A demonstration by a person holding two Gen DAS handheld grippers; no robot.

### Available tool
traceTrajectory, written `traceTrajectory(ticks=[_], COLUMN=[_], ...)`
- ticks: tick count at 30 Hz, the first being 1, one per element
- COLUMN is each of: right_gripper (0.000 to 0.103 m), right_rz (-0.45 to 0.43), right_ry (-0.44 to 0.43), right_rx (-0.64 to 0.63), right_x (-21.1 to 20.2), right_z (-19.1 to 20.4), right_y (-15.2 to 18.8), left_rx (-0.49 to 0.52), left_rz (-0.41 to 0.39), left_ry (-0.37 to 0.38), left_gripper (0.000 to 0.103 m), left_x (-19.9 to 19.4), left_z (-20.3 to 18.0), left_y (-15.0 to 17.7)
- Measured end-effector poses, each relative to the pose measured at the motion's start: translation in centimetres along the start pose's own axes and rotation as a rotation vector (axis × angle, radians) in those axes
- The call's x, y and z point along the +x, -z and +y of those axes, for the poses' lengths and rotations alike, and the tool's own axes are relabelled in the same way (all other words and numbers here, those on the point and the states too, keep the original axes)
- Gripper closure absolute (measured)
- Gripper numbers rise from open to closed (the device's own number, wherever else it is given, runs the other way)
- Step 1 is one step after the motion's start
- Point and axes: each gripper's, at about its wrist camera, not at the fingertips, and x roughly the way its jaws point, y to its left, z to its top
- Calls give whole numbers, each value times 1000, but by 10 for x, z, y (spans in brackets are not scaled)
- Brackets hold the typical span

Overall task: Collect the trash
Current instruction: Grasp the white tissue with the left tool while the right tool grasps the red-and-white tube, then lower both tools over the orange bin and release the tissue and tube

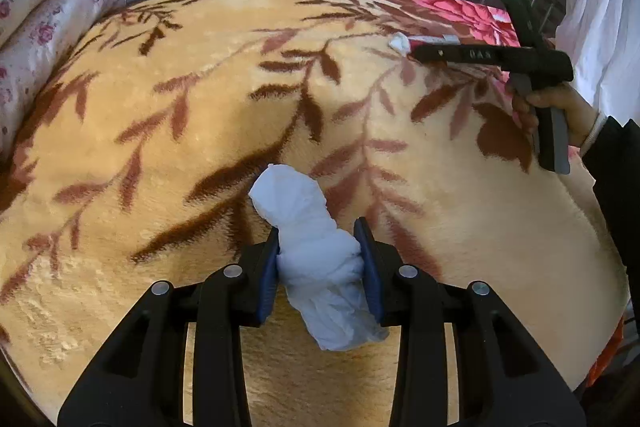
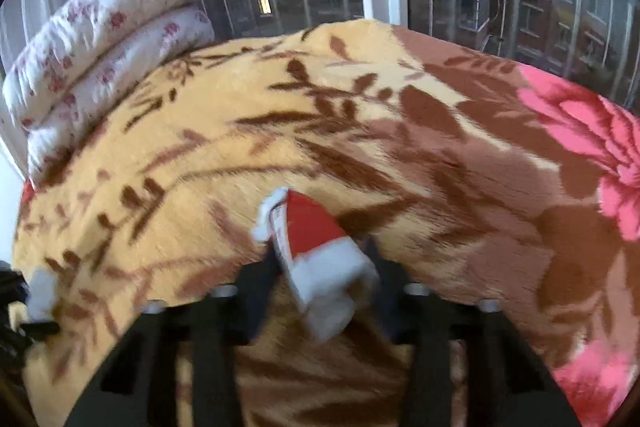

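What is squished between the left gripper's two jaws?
A crumpled white tissue wad, pinched by the left gripper above the leafy blanket; the left wrist view shows it.

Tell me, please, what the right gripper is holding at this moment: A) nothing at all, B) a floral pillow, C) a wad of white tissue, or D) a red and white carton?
D: in the right wrist view the right gripper is shut on a red and white carton above the blanket; the tissue wad sits in the left gripper.
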Motion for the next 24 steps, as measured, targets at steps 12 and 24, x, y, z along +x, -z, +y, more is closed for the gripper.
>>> traceTrajectory(ticks=[12, 24], right_gripper=[95, 94], right_rz=[-100, -204], right_ry=[101, 119], right_rx=[29, 158], right_x=[-79, -225], right_z=[80, 192], right_y=[36, 176], left_rx=[32, 144], left_rz=[-46, -132], left_ry=[3, 9], left_gripper=[69, 69], left_x=[-21, -121], left_z=[-11, -40], left_y=[6, 80])
